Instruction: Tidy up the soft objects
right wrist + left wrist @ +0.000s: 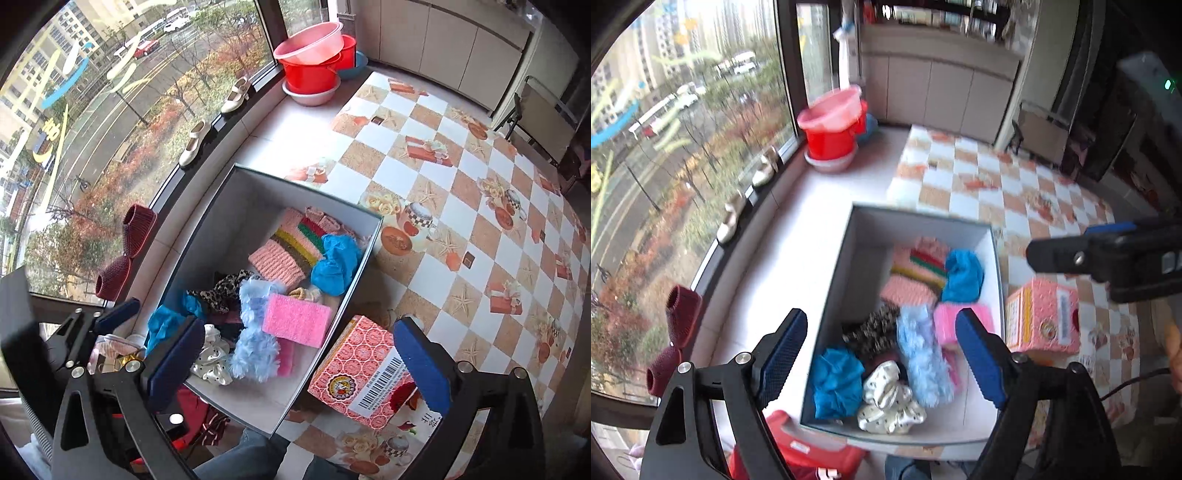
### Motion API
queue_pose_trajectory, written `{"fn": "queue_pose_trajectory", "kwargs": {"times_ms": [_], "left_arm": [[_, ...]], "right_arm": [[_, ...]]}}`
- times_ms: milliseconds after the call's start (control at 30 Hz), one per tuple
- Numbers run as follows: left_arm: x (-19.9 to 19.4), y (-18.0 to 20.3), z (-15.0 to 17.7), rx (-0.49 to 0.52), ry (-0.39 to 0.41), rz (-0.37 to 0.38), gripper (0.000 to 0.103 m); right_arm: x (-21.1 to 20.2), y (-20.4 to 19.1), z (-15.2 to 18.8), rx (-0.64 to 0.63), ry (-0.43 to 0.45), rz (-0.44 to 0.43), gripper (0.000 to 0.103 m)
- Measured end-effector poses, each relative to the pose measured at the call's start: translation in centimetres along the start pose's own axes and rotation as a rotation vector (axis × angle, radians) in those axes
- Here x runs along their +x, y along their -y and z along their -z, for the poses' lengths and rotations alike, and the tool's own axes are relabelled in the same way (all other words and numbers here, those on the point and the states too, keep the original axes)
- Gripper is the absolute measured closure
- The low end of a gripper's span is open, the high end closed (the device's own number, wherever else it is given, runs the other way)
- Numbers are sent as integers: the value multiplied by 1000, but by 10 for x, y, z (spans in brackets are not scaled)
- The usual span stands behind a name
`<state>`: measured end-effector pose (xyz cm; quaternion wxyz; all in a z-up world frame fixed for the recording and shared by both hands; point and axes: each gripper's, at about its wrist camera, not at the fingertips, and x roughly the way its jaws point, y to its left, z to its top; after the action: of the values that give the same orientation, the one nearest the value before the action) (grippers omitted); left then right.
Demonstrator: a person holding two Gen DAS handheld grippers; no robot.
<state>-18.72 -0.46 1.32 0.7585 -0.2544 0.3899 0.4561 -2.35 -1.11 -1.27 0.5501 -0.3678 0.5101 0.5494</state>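
An open white box (849, 266) (207, 229) stands at the table's window side. Inside lie a pink striped knitted piece (284, 254), blue cloths (334, 264), a leopard scrunchie (225, 291), a white dotted scrunchie (890, 398), a light blue fluffy piece (921, 354) and a pink sponge (295, 319) resting on top. My left gripper (882, 315) hovers open above the box's near half, nothing between its pads. My right gripper (300, 326) hangs open over the pink sponge, pads well apart from it. One of its fingers (1056, 253) shows at the right of the left wrist view.
A pink patterned carton (354, 369) lies on the chequered tablecloth (461, 184) just right of the box. Red buckets and a pink basin (314, 59) stand at the far window corner. Cream shoes (195, 144) and maroon knitted slippers (138, 225) sit on the sill. A person's knees (240, 454) are below.
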Motion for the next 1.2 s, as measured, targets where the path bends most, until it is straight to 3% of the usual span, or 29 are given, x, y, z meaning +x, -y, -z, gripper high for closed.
{"fn": "queue_pose_trajectory", "kwargs": {"times_ms": [67, 167, 267, 467, 800, 1200], "left_arm": [[-14, -3, -10, -45, 15, -27, 0], [6, -10, -23, -102, -136, 53, 0], [35, -8, -19, -93, -320, 44, 0], [46, 1, 9, -45, -478, 20, 0], [45, -4, 12, -56, -509, 11, 0], [51, -7, 13, -57, -528, 1, 0]], "right_arm": [[-16, 6, -1, 20, 46, 5, 0], [-36, 13, -3, 39, 98, 8, 0], [-51, 17, -4, 53, 129, 7, 0], [-52, 4, 0, 25, 73, -2, 0], [-27, -9, 19, -15, -47, 21, 0], [-16, -6, 19, 9, -88, 30, 0]]}}
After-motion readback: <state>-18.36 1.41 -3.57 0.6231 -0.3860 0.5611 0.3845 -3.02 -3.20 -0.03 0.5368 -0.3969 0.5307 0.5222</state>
